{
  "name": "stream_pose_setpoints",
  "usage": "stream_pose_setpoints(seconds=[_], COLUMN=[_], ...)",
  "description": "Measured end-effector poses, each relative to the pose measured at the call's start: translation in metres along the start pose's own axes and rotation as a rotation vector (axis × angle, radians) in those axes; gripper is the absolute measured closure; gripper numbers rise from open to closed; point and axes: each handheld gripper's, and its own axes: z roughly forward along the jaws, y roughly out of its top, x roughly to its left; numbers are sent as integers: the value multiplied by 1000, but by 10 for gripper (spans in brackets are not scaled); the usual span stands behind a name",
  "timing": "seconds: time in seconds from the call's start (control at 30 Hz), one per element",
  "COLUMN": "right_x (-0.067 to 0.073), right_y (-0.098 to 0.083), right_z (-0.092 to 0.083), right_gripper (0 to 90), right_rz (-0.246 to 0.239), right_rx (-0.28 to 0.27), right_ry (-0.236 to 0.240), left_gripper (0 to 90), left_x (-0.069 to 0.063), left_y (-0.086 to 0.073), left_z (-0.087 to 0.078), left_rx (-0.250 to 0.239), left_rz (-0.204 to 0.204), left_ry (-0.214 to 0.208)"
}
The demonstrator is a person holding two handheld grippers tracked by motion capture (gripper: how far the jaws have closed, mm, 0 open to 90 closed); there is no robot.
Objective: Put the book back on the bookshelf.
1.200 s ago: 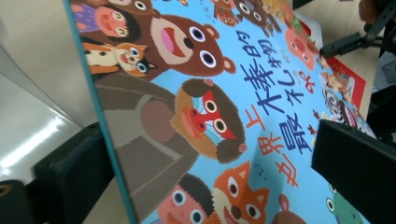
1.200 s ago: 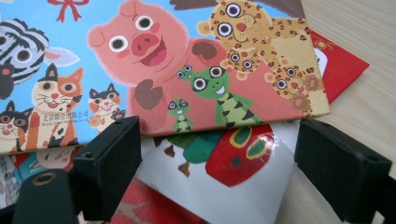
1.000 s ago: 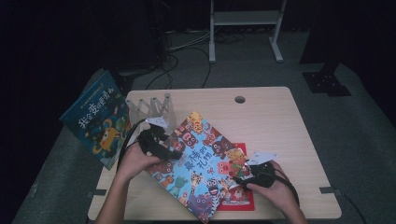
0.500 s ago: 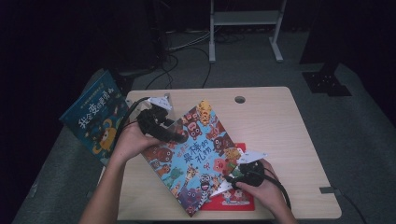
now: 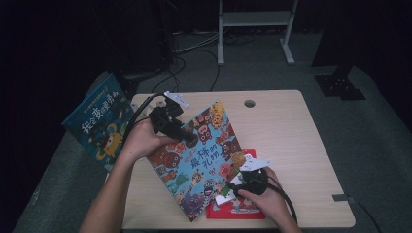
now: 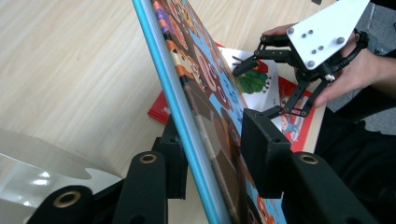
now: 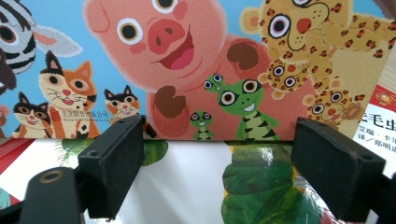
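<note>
A blue picture book (image 5: pixel 199 160) with cartoon animals stands tilted, its left edge raised off the table (image 5: pixel 291 136). My left gripper (image 5: pixel 192 141) is shut on that raised spine edge; its jaws have just been closing, and in the left gripper view (image 6: pixel 217 149) the book (image 6: pixel 205 74) runs between the pads. My right gripper (image 5: pixel 233 187) hovers at the book's lower right edge, open, its jaws having narrowed slightly with nothing between them (image 7: pixel 219 154). Beneath it lies a white book (image 7: pixel 196 186) with a green caterpillar, on top of a red book (image 5: pixel 243 211).
Another blue book (image 5: pixel 97 126) leans off the table's left side. A clear plastic stand (image 6: pixel 37 158) sits by the left gripper. A round cable hole (image 5: pixel 249 103) marks the far edge. Cables trail on the floor beyond.
The left gripper has closed on the animal book's edge and risen, tipping the book up onto its right side. The right gripper has slid left toward the book's lower corner.
</note>
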Motion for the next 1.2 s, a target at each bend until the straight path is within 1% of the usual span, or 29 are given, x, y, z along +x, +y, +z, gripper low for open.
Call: stream_pose_setpoints(seconds=[0.1,0.13,0.17,0.2,0.23,0.3,0.37,0.43,0.47,0.53,0.57,0.6,0.63,0.67,0.73,0.77,0.87,0.93,1.03,1.2], right_x=[0,-1,-2,-4,-6,-13,-23,-35,-43,-58,-64,-74,-81,-91,-106,-113,-131,-139,-149,-157], right_y=[0,0,0,0,0,-1,-2,-5,-7,-12,-14,-18,-20,-23,-28,-30,-35,-38,-42,-48], right_z=[0,0,-1,-3,-3,-6,-12,-20,-25,-33,-35,-40,-42,-45,-50,-52,-57,-58,-56,-48], right_gripper=[166,189,211,223,223,225,226,226,226,226,226,226,226,225,225,225,225,223,220,211], right_rz=[-2,-7,-14,-18,-12,-9,2,25,52,79,89,118,129,149,173,187,224,233,265,272], right_rx=[1,-4,-7,-9,-10,-15,-27,-40,-54,-72,-78,-83,-83,-83,-71,-69,-60,-47,-42,9], right_ry=[5,9,10,15,17,7,-10,-30,-41,-72,-86,-104,-118,-139,-170,-185,-224,-251,-266,-291], left_gripper=[650,660,672,693,711,734,761,784,796,804,804,804,804,804,805,805,805,805,806,806], left_x=[1,1,2,2,1,-1,-3,-5,-6,-10,-12,-12,-12,-12,-13,-15,-20,-21,-22,-22], left_y=[5,6,9,11,13,17,20,22,22,23,24,24,26,26,29,31,34,37,38,39], left_z=[-2,-3,-6,-7,-9,-13,-18,-21,-22,-24,-24,-24,-24,-24,-25,-25,-27,-28,-29,-33], left_rx=[23,25,28,27,25,32,42,47,46,52,61,66,74,79,110,130,164,181,185,215], left_rz=[-10,-8,-9,-11,-9,0,4,7,13,32,27,24,23,24,41,47,58,62,61,54], left_ry=[-17,-21,-39,-47,-54,-52,-48,-44,-44,-33,-18,-14,-9,-8,-4,0,23,36,46,57])
